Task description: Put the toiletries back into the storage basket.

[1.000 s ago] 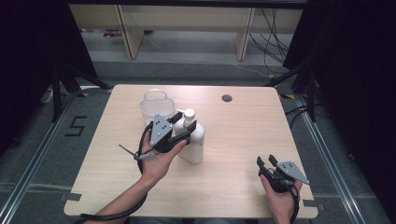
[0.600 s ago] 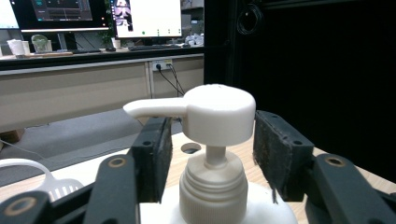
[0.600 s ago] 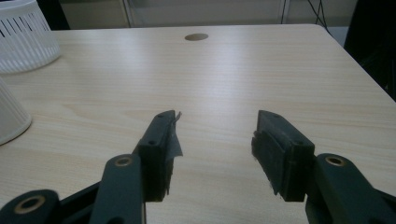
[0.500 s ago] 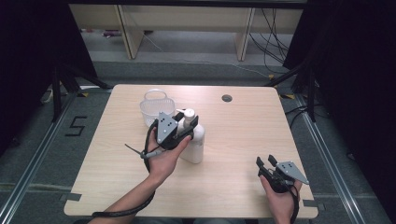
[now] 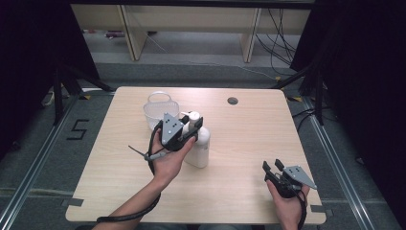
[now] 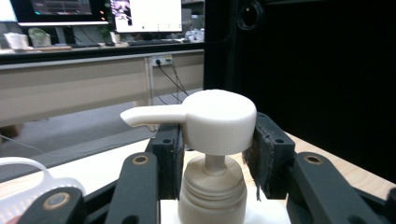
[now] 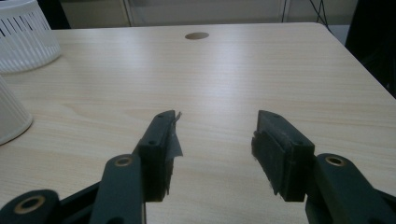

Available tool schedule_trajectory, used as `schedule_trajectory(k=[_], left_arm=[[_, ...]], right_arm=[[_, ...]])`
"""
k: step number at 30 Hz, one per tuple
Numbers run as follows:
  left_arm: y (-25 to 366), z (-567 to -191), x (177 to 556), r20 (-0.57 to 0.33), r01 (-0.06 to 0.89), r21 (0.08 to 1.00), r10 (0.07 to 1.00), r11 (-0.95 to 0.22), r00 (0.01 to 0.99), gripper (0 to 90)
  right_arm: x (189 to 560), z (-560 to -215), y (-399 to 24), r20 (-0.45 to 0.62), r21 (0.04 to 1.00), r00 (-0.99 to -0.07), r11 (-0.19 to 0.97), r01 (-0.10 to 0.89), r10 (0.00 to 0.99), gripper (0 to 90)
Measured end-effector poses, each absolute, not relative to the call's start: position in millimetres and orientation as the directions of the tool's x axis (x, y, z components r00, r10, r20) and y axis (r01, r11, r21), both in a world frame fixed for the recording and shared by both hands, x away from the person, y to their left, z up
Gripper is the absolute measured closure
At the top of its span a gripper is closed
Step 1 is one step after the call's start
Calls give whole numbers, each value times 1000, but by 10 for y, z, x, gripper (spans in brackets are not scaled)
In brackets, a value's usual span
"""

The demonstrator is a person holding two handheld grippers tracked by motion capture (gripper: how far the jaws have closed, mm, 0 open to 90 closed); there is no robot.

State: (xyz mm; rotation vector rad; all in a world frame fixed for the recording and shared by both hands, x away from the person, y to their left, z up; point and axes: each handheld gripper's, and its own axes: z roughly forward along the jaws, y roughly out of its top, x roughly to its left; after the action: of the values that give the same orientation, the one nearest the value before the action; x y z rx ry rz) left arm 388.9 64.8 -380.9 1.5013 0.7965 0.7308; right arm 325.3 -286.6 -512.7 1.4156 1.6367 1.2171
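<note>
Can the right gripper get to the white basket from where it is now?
Probably, but not straight: the right gripper sits open near the table's front edge, and the pump bottle and left gripper stand before the basket.

A pump bottle (image 5: 199, 146) stands upright near the middle of the surface (image 5: 249, 139), with a slotted basket (image 5: 160, 109) just behind it to the left. The left gripper (image 5: 189, 125) sits at the bottle's top, its fingers (image 6: 268, 156) on either side of the pump head (image 6: 215, 122). The right gripper (image 5: 269, 168) rests well apart at the near right corner. A round hole (image 5: 232, 100) lies toward the far edge, right of the basket.
</note>
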Motion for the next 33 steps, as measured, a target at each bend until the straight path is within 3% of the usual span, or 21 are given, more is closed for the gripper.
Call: schedule_trajectory(k=[8,11,33], left_arm=[[664,-3772,3890,3,73,996,810,-57,586,589],[668,-3741,3879,0,68,996,807,-50,590,590],[905,-3513,3891,-31,55,998,813,-1,582,591]], right_arm=[[3254,-5125,-2880,84,931,-210,-2,365,974,494],[3250,-5132,-2852,131,928,-201,-49,370,971,494],[3261,-5132,-2877,95,934,-220,-10,357,971,494]])
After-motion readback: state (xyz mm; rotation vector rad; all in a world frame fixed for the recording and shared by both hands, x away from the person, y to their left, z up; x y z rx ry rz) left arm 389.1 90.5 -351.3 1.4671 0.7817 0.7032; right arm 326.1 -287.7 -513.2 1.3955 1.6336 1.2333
